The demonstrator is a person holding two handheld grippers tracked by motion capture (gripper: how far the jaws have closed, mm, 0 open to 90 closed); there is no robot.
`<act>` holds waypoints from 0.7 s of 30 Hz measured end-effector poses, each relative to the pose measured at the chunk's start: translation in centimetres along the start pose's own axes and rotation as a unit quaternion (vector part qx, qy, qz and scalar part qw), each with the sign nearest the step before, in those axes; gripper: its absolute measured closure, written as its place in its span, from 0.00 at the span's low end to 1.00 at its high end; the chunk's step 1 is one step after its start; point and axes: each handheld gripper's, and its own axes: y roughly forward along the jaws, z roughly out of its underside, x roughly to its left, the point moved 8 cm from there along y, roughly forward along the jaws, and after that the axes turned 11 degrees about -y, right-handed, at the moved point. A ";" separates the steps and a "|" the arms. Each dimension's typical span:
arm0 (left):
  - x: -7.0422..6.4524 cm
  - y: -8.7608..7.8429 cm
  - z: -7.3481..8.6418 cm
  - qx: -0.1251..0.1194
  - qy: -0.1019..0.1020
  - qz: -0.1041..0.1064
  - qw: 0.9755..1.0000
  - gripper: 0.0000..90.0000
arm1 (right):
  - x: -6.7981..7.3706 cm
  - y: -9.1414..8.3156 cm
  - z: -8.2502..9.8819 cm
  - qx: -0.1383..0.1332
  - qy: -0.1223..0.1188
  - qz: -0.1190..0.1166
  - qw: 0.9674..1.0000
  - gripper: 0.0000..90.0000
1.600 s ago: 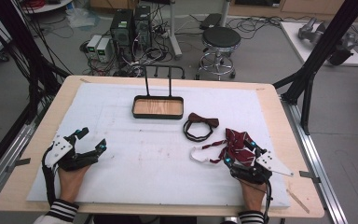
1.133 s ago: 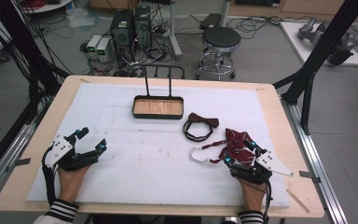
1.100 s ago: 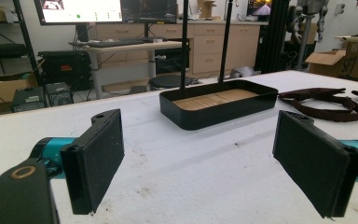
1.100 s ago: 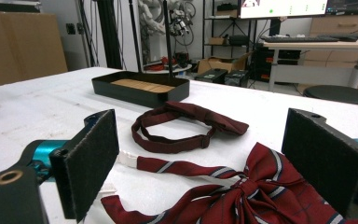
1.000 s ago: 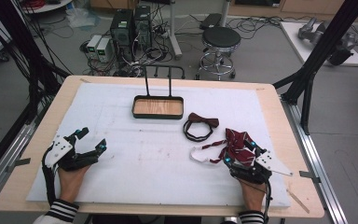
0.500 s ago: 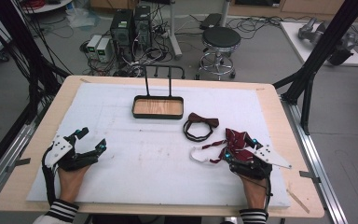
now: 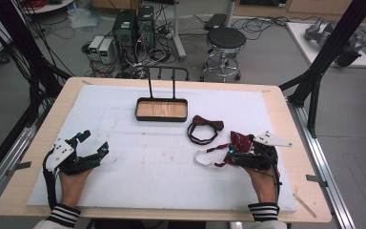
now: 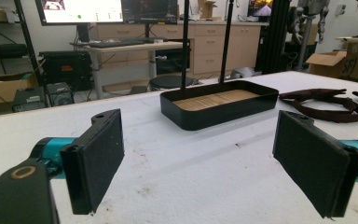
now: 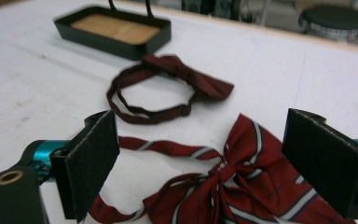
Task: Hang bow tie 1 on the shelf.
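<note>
Striped bow tie [image 9: 242, 186]: lower edge cut off; right gripper [image 9: 214, 163] released, jaws straddling it. Left gripper [image 8: 200, 163] released, level above table [image 8: 191, 186].

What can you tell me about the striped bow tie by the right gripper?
The striped bow tie is dark red cloth with white and dark stripes, knotted at its middle, with a thin matching strap trailing off to one side. It lies flat on the white table cover, near the plain bow tie, seemingly apart from it. The right gripper is open with its jaws on either side of the knot, not clamping it.
</note>
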 end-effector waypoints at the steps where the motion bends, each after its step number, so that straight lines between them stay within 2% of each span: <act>1: 0.0 0.0 0.0 0.000 0.000 0.000 1.000 0.19 | -0.1 0.4 0.0 0.019 0.000 -0.003 1.000 0.11; 2: 0.0 0.0 0.0 0.000 0.000 0.000 1.000 0.19 | -0.1 0.4 0.0 0.019 0.000 -0.003 1.000 0.11; 5: 0.0 0.0 0.0 0.000 0.000 0.000 1.000 0.19 | -0.4 1.1 0.4 0.071 -0.002 -0.007 0.997 0.11; 6: 0.0 0.0 0.0 0.000 0.000 0.000 1.000 0.19 | -0.4 1.1 0.4 0.071 -0.002 -0.007 0.997 0.11; 7: 0.0 0.0 0.0 0.000 0.000 0.000 1.000 0.19 | -0.6 1.4 0.4 0.091 -0.004 -0.007 0.996 0.11; 10: 0.0 0.0 0.0 0.000 0.000 0.000 1.000 0.19 | -0.9 1.6 0.6 0.122 0.005 -0.006 0.992 0.11; 12: 0.0 0.0 0.0 0.000 0.000 0.000 1.000 0.19 | -1.1 1.8 0.6 0.138 0.014 -0.005 0.990 0.11; 17: 0.0 0.0 0.0 -0.001 0.000 0.000 1.000 0.19 | -1.6 2.3 0.4 0.157 0.027 -0.002 0.987 0.12; 21: 0.0 0.0 0.0 -0.001 0.000 0.000 1.000 0.19 | -1.6 2.8 0.7 0.186 0.040 -0.013 0.982 0.16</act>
